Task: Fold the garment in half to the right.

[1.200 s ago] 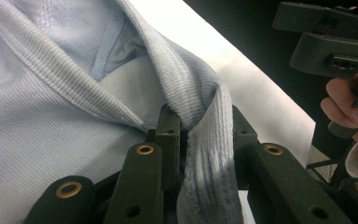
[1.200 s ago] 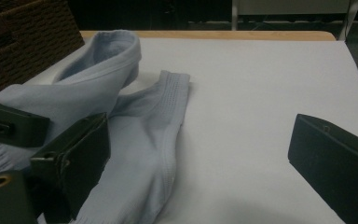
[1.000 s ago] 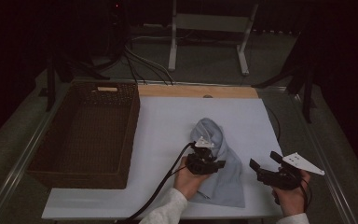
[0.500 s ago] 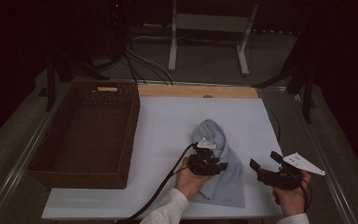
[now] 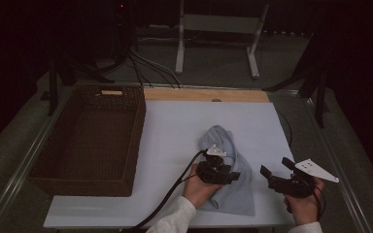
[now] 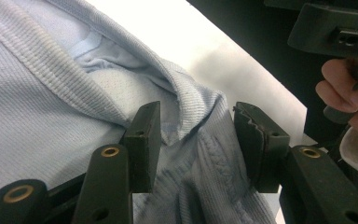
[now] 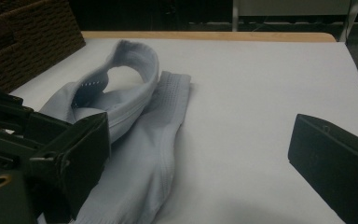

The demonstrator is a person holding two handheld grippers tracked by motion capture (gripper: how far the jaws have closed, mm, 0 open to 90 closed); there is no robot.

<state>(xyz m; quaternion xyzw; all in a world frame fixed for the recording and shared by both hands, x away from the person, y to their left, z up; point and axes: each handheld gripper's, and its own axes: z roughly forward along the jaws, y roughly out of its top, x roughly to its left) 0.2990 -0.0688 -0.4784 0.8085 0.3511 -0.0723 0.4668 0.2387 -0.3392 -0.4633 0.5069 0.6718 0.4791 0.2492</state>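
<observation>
Fingers (image 6: 142,140) of the left gripper (image 6: 196,144) stand partly apart over the pale blue garment (image 5: 226,170), and they have just been opening: a raised fold of the ribbed cloth sits between them, close against the left-hand finger in the left gripper view, while the other finger stands a little clear of the fabric, so the pads are not pinching it. That garment lies crumpled on the white worktop (image 5: 175,126), toward the near edge and right of the middle, with its collar end (image 7: 135,60) lifted into an open loop that faces the far side of the worktop. From the high view the left gripper (image 5: 217,171) rests on top of the cloth, its black cable trailing back toward the person's white sleeve (image 5: 175,221). Off to the right, the right gripper (image 5: 272,167) is held above the bare worktop just beside the garment's edge without touching it; its fingers (image 7: 333,154) are spread wide with nothing between them, and in the right gripper view the garment (image 7: 140,140) lies ahead and toward the left-hand finger. Farther left, a dark wicker basket (image 5: 131,141) sits at the left side of the worktop, well apart from the cloth.
</observation>
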